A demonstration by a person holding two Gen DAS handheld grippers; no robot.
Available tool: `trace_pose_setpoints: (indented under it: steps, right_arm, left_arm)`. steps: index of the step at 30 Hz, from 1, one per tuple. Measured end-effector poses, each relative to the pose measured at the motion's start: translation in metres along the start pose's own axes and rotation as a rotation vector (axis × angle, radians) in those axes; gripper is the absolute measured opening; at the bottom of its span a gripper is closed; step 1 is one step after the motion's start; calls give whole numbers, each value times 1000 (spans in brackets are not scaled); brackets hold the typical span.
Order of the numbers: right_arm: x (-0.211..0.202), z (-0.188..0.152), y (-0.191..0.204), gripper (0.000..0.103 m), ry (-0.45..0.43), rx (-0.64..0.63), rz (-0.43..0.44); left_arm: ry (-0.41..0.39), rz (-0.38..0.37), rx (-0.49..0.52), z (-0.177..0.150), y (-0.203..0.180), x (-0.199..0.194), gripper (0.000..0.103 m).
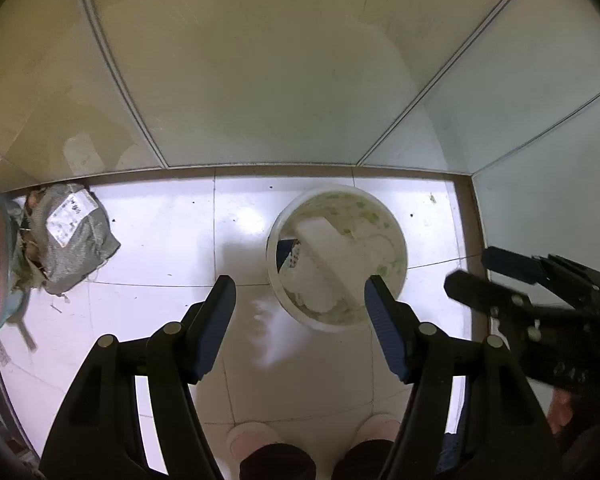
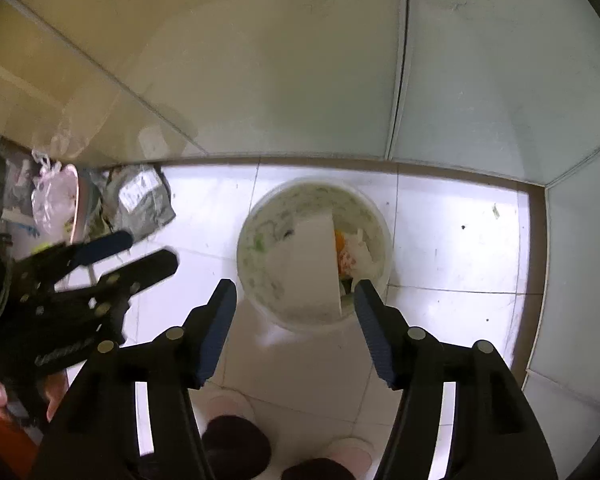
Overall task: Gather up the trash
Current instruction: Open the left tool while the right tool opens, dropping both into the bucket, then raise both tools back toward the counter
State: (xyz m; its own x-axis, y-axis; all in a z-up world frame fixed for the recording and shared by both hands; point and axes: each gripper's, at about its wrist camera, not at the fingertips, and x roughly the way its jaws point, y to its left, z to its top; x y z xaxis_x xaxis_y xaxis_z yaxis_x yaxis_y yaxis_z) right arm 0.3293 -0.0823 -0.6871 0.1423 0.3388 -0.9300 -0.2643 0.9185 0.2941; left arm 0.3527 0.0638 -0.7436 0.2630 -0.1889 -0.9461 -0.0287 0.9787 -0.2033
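The fingers of the left gripper (image 1: 300, 292) and right gripper (image 2: 296, 296) were spread, empty. The white bucket (image 2: 256, 296) of trash was seen just ahead, below both, the right nearer.

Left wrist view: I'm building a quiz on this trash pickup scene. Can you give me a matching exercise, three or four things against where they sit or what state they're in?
Things:
1. white bucket
2. grey crumpled bag
3. left gripper
4. right gripper

Places or states:
A. on the floor at far left, near the wall
B. open, holding nothing, poised above the bucket
C. on the floor tiles, holding white and greenish waste
D. coming in from the right edge

Pairs: 1-C, 2-A, 3-B, 4-D
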Motion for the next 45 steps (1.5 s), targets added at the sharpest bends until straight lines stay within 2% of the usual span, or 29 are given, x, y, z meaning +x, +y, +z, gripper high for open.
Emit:
trace_pose_setpoints:
  steps: [4,8,14,25,31,36,38,40,42,45]
  right_arm:
    - [-23,6,-1,60,2,41,4]
    - [-74,14,4,60,-22,60,-10]
    - [-184,32,29,60,-86,55,-46]
    - [-378,46,89,60,-240,61,-83]
    - [-469,39,120,60,-374,67,-90]
    - [-530,35,143,61,-508,69,-111]
    - [-548,35,155,64,-563,67,-122]
    - [-568,33,163,77,-632,66,-131]
    - [-584,33,165,81,-686,67,-143]
    - [-602,37,166,91,-754,74,-180]
  left_arm:
    - [-15,-14,-10,3,-6,-39,66]
    - [-36,-13,3,12,-21,-95,66]
    - [-86,-10,26,37,-43,-197,66]
    - [-281,15,95,71,-80,-427,66]
    - [-403,-17,131,75,-84,-529,67]
    - [-526,-22,165,76,-83,-595,69]
    - [-574,-26,167,74,-80,-617,75]
    - [-625,-22,163,72,-78,-638,86]
    - [-664,-17,158,71,-76,-654,95]
    - [-704,-12,154,74,-78,-669,99]
